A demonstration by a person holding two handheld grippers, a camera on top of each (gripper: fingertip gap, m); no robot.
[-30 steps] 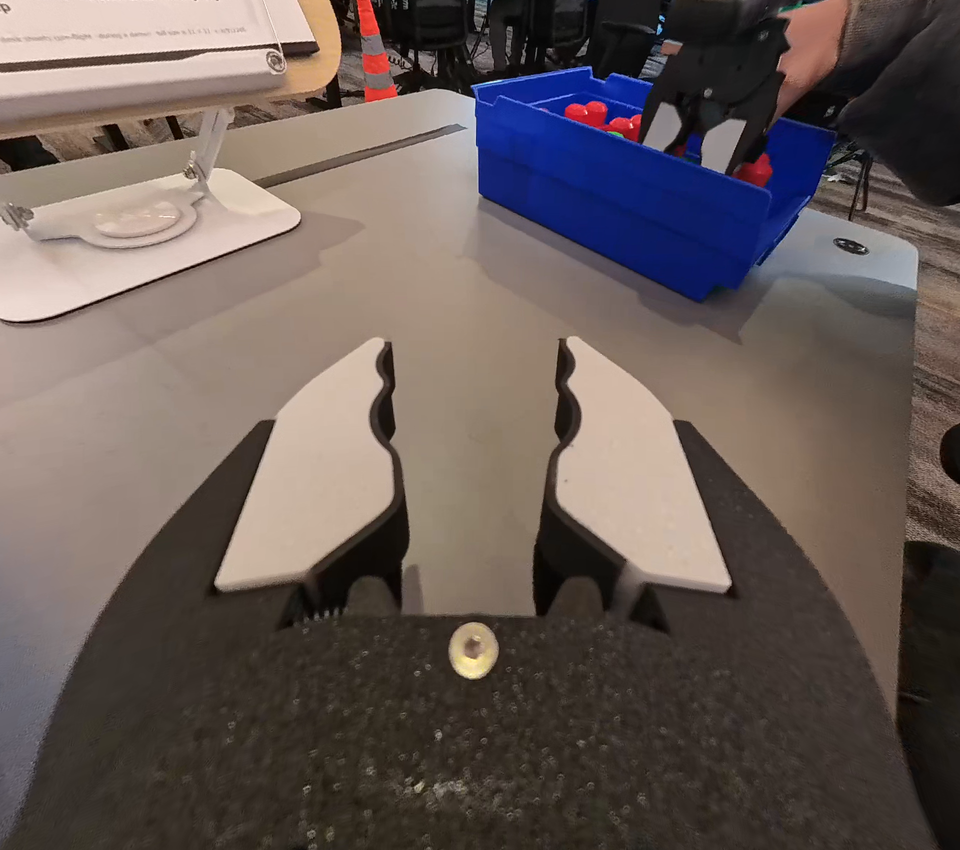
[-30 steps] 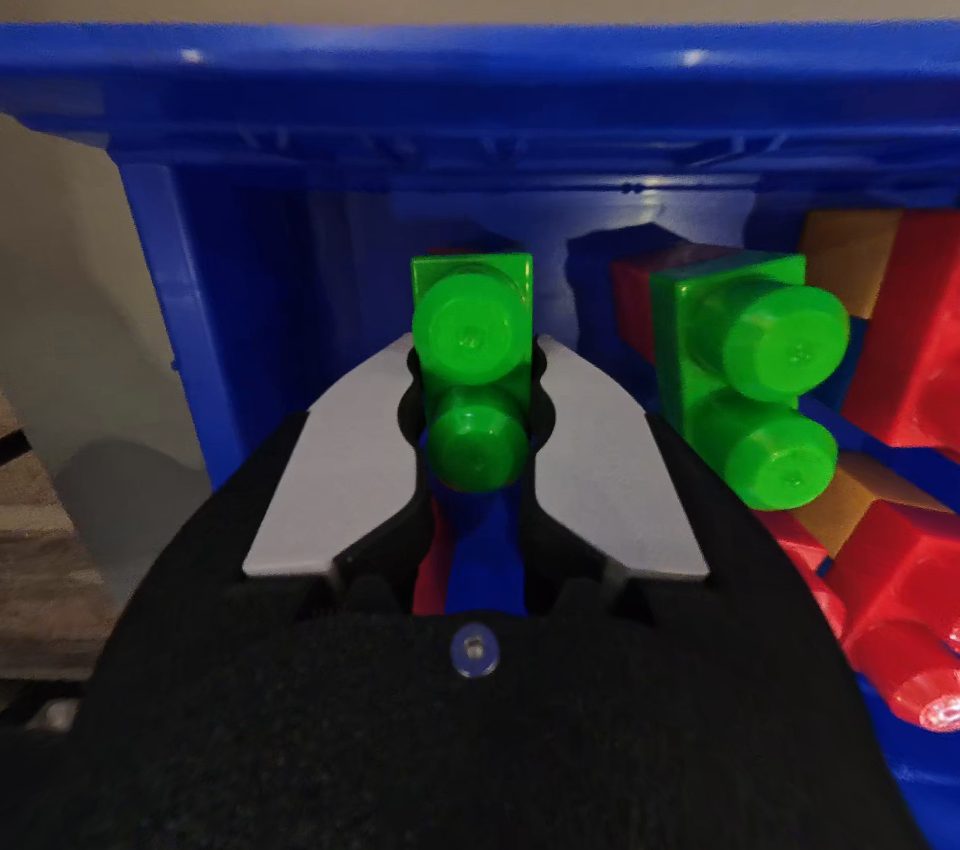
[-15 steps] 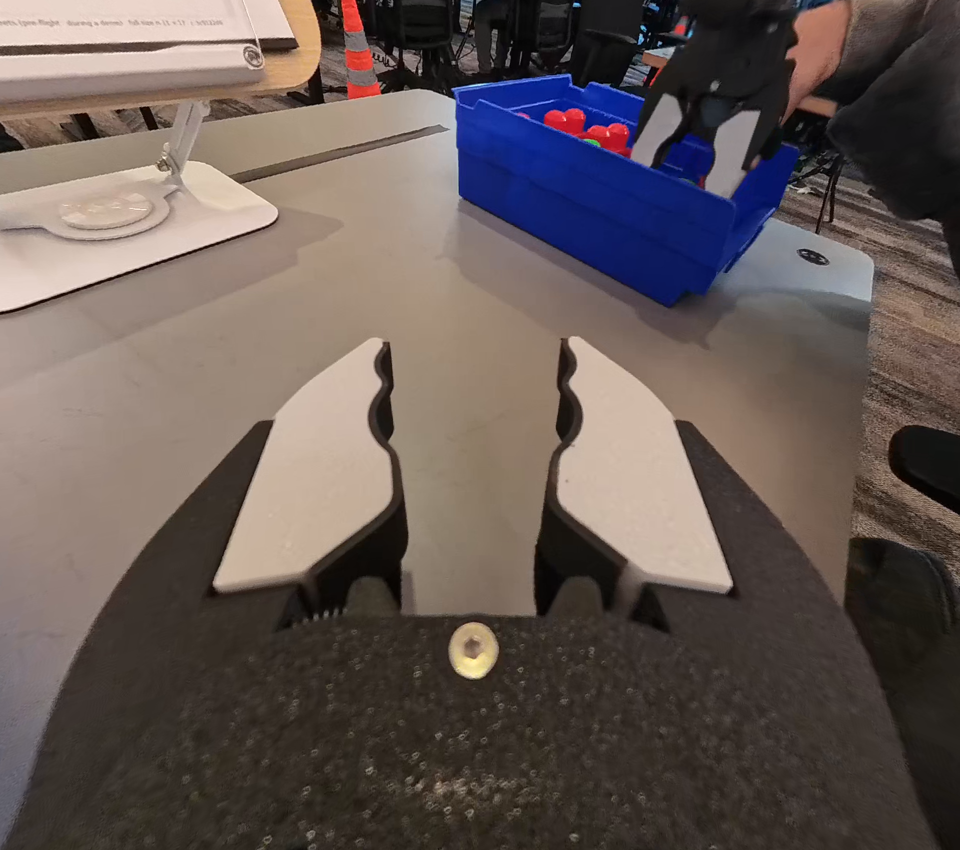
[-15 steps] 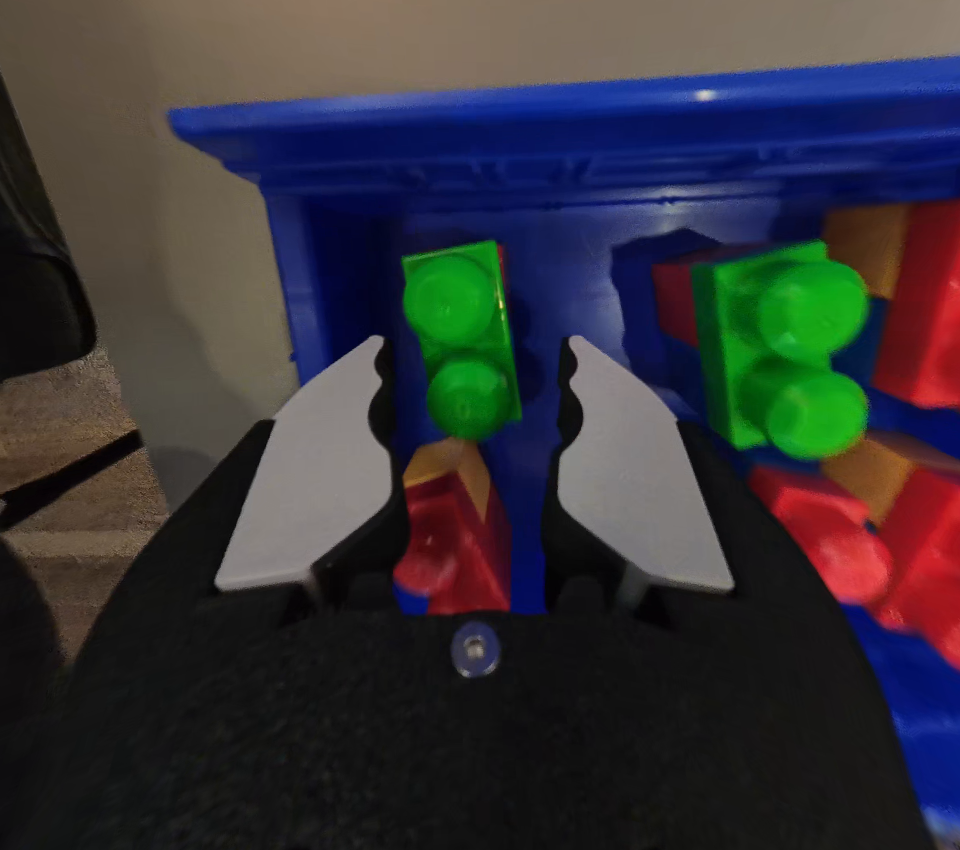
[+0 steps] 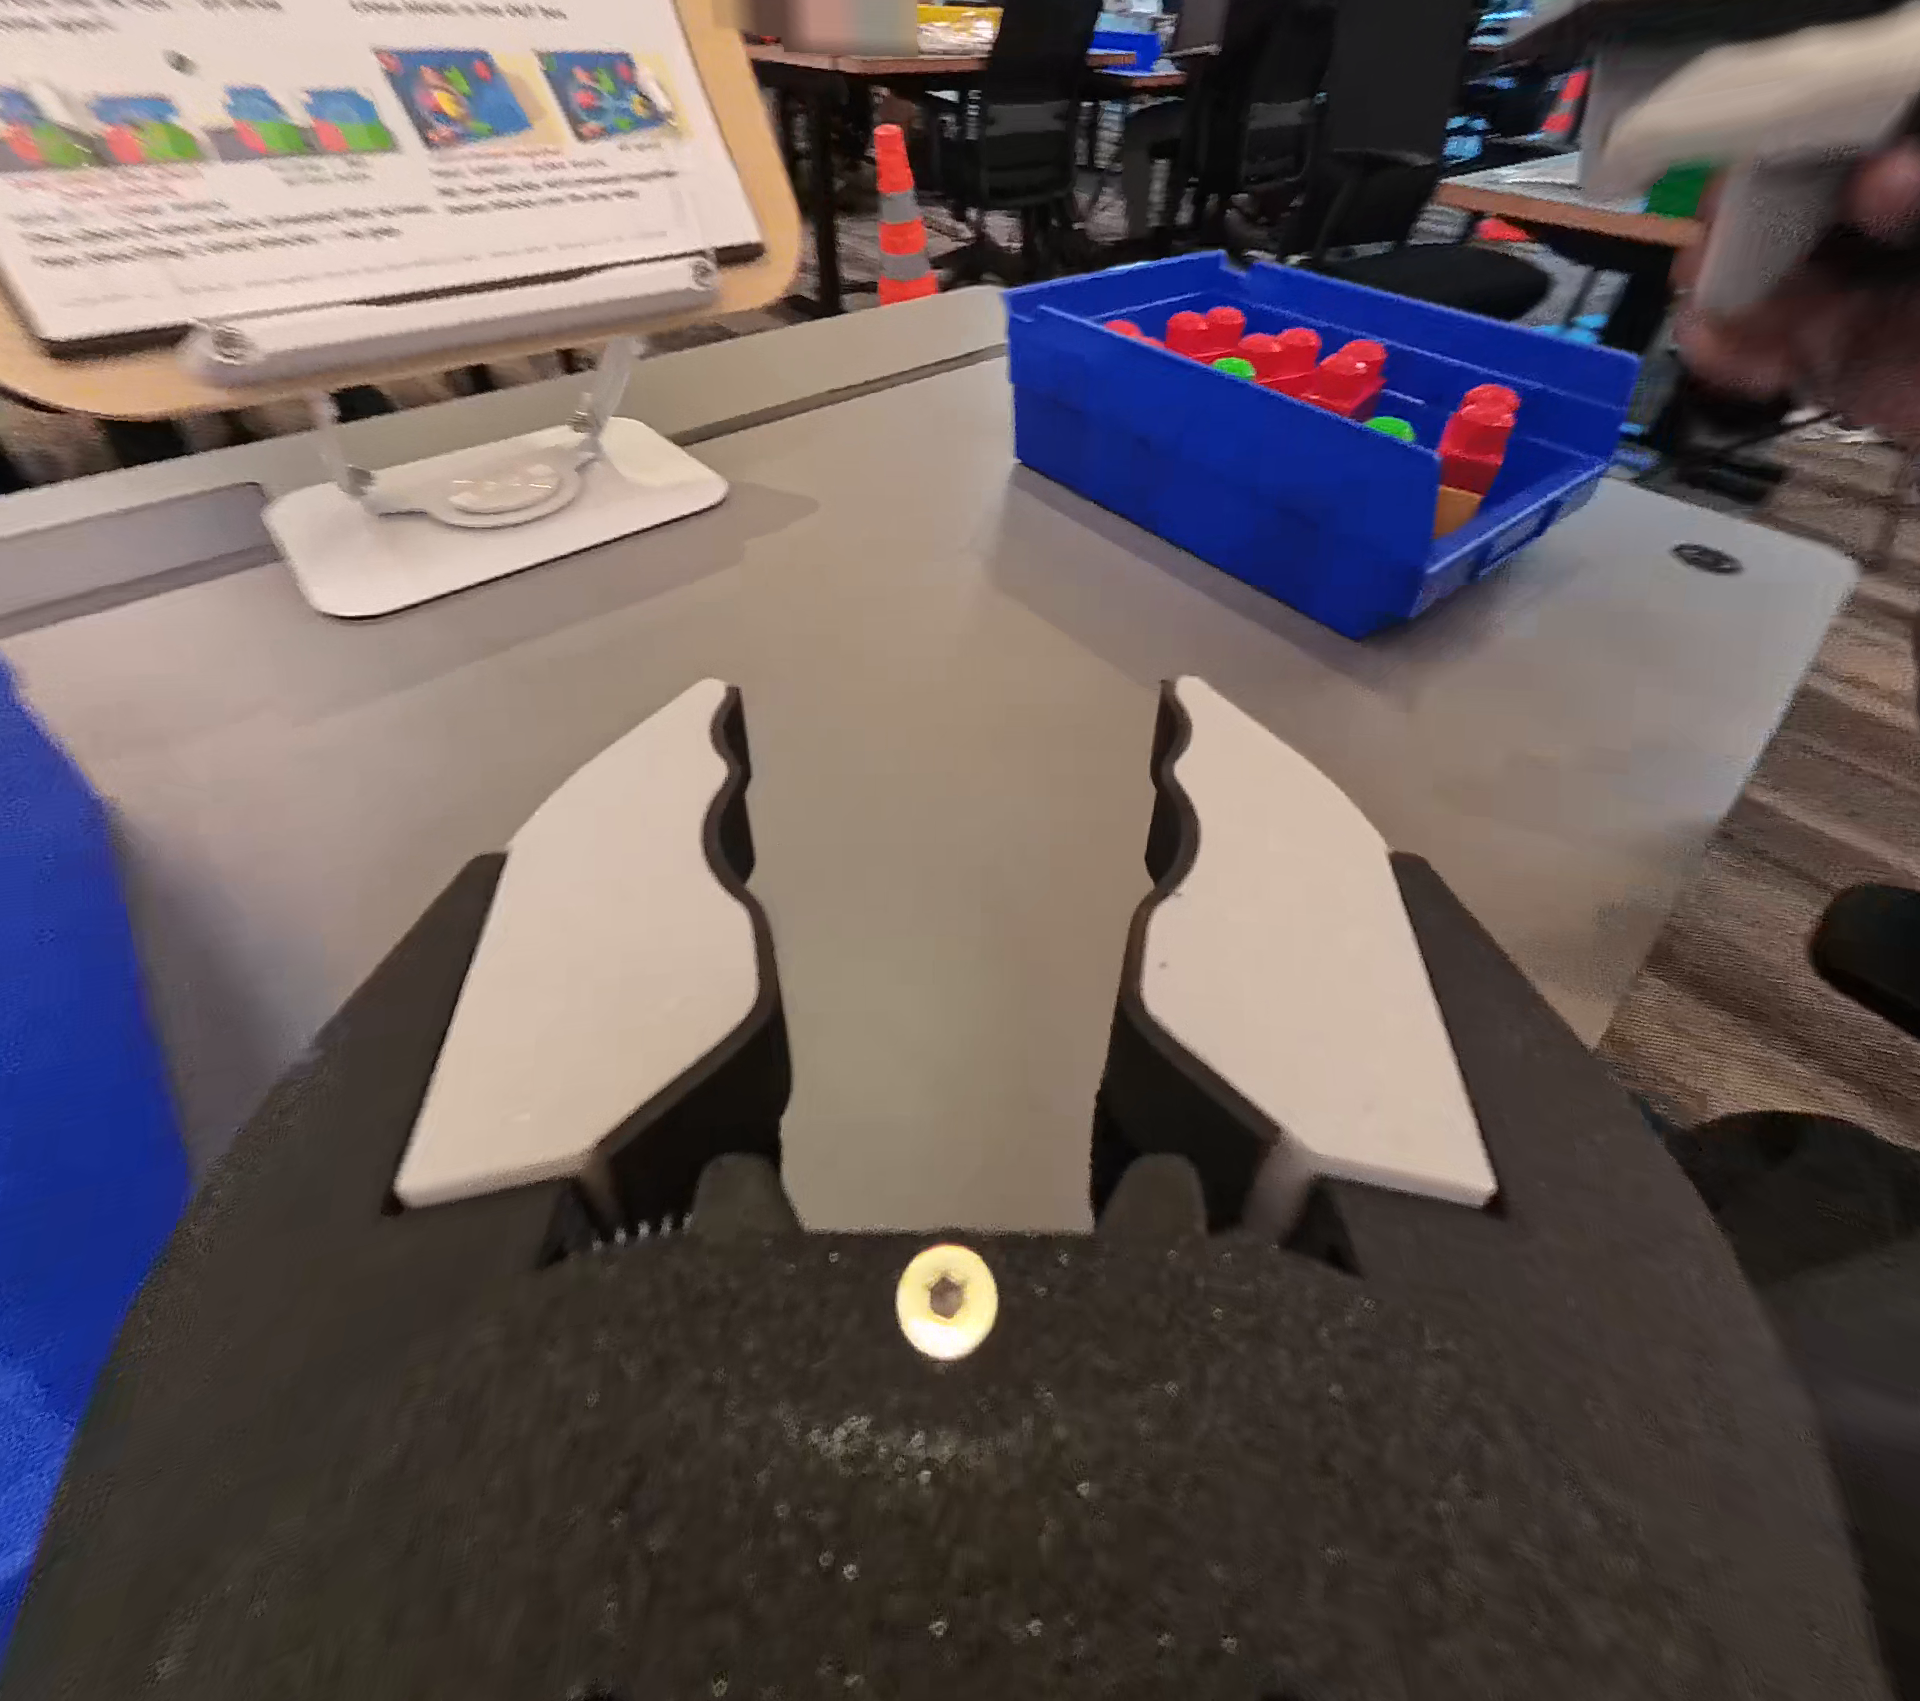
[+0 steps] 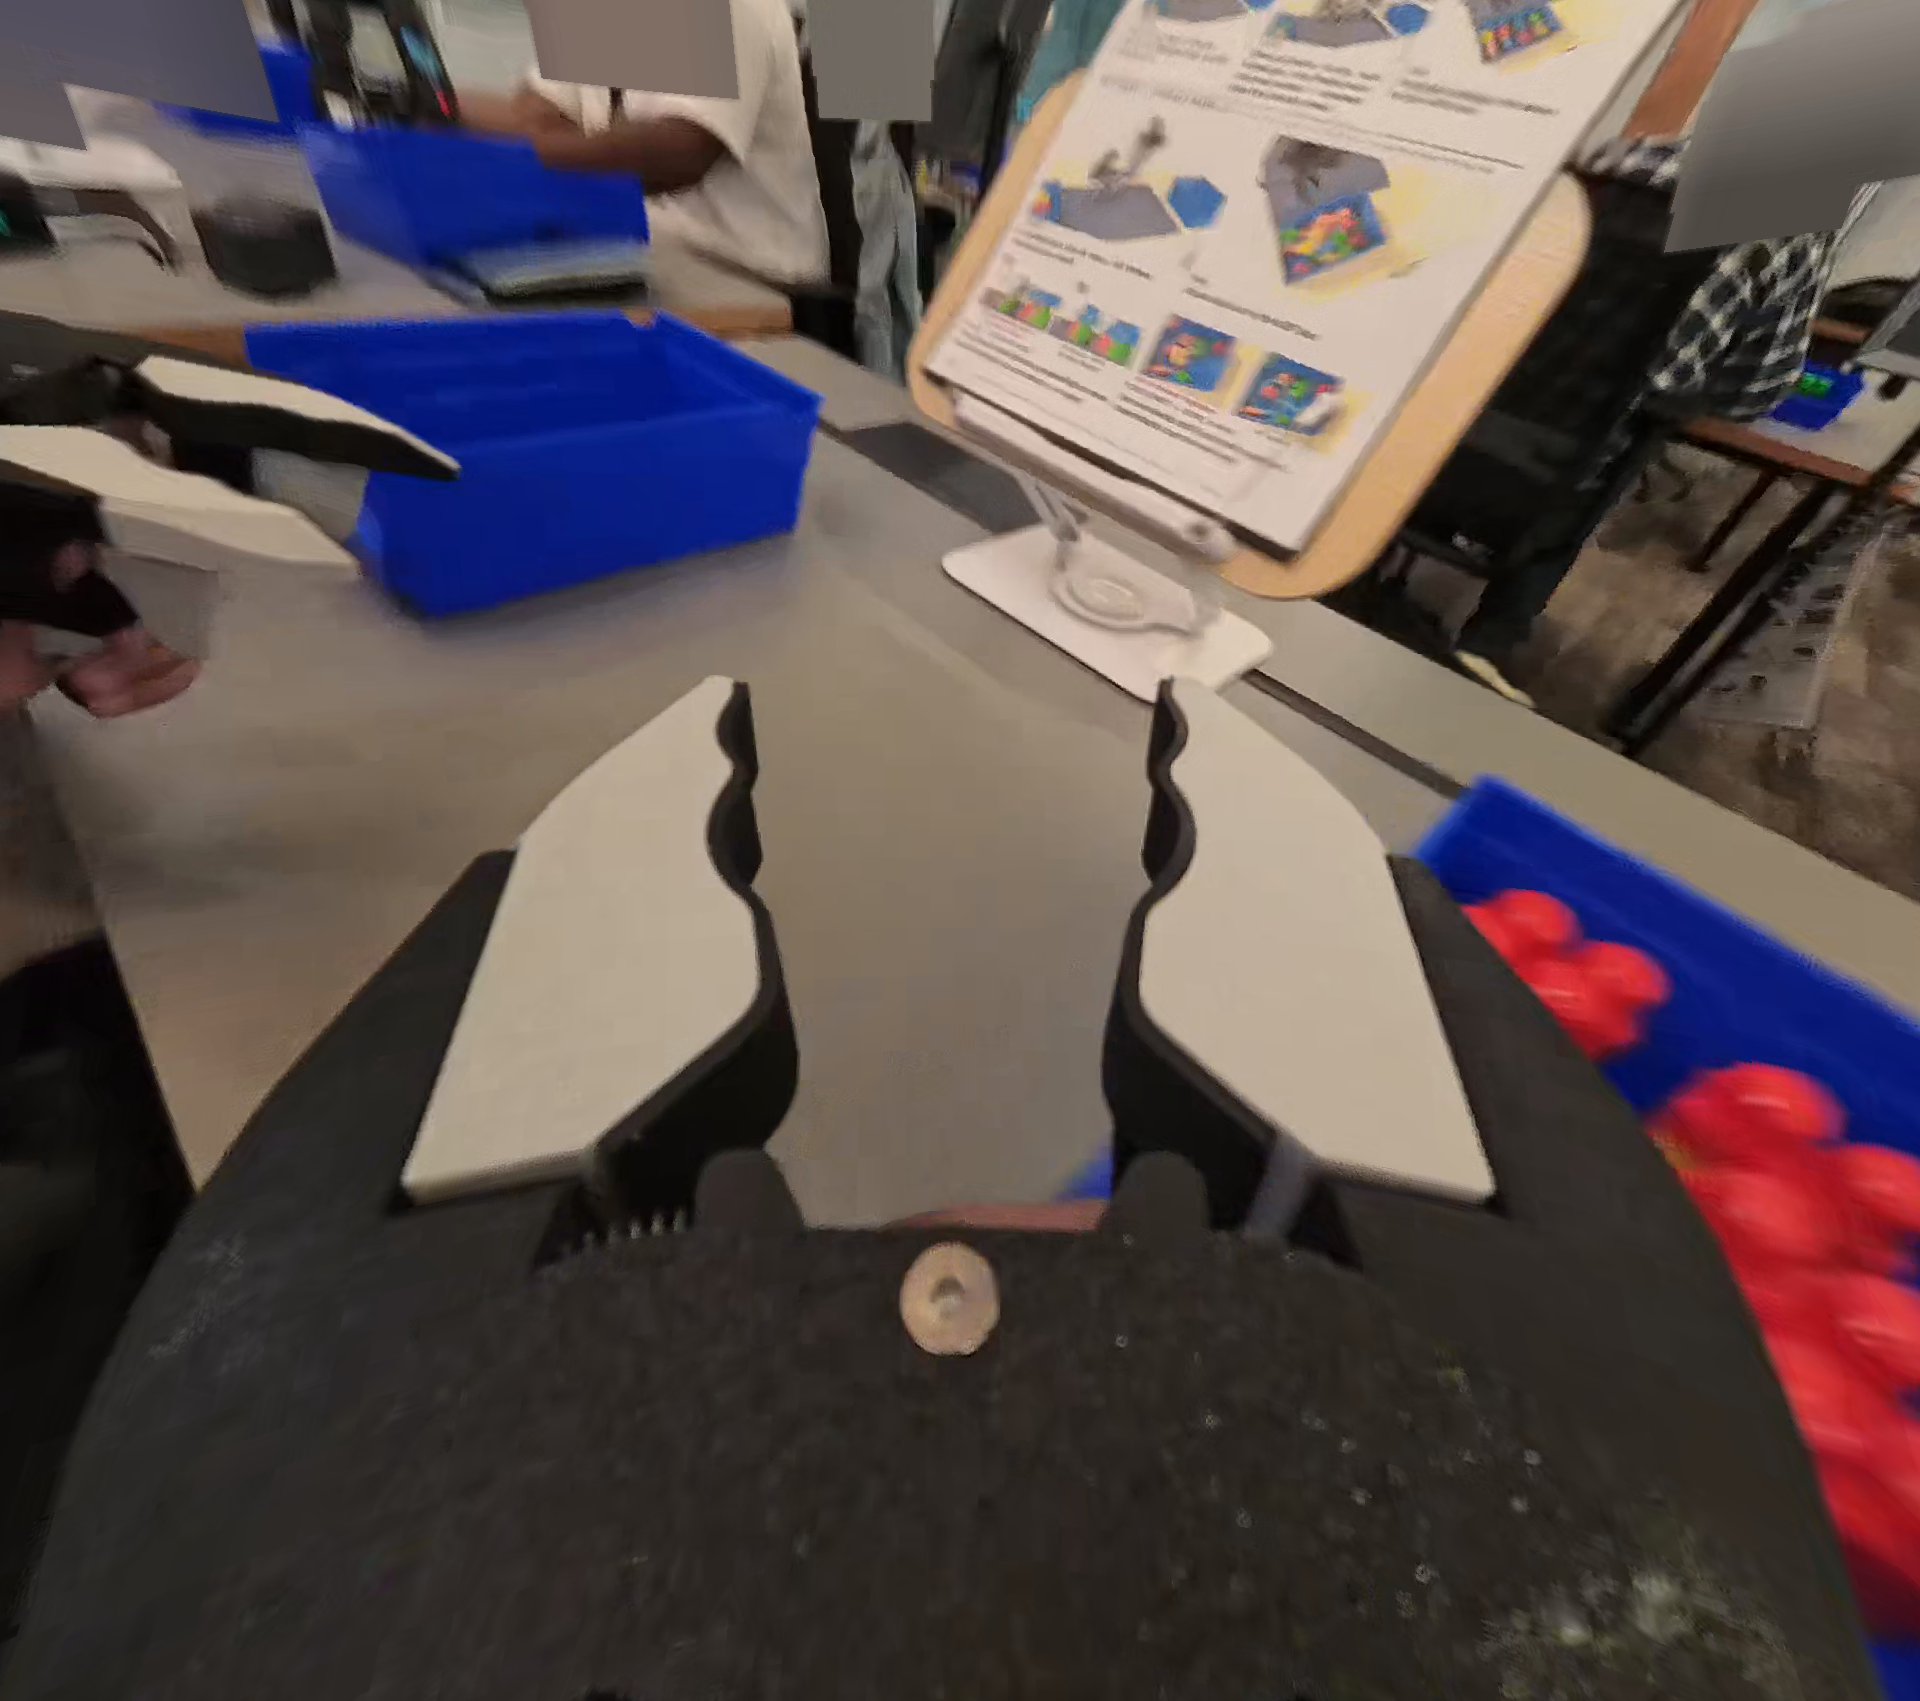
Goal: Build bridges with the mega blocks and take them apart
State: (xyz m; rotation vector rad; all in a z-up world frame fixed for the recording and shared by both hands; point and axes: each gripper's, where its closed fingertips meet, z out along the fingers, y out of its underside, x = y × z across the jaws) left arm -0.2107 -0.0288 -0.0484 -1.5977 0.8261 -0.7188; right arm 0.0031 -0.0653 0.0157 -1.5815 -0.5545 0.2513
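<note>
- Left gripper point(image 5: 948, 830), black body with grey finger plates: spread wide, empty, only bare grey tabletop point(image 5: 935, 612) between the fingers.
- Right gripper point(image 6: 948, 830), same build: spread wide too, nothing held, above the table near its right edge.
- Blue plastic bin point(image 5: 1247, 488) at the far right corner of the table, with red mega blocks point(image 5: 1288, 358) and some green mega blocks point(image 5: 1233, 368) inside; one red block on an orange one point(image 5: 1455, 508) at its open end.
- Second blue plastic bin point(image 6: 582, 456), by the left edge, contents not visible.
- Illustrated instruction sheet on a wooden board with white stand point(image 5: 488, 508), at the far edge.
- Orange traffic cone point(image 5: 902, 217) on the floor behind.
</note>
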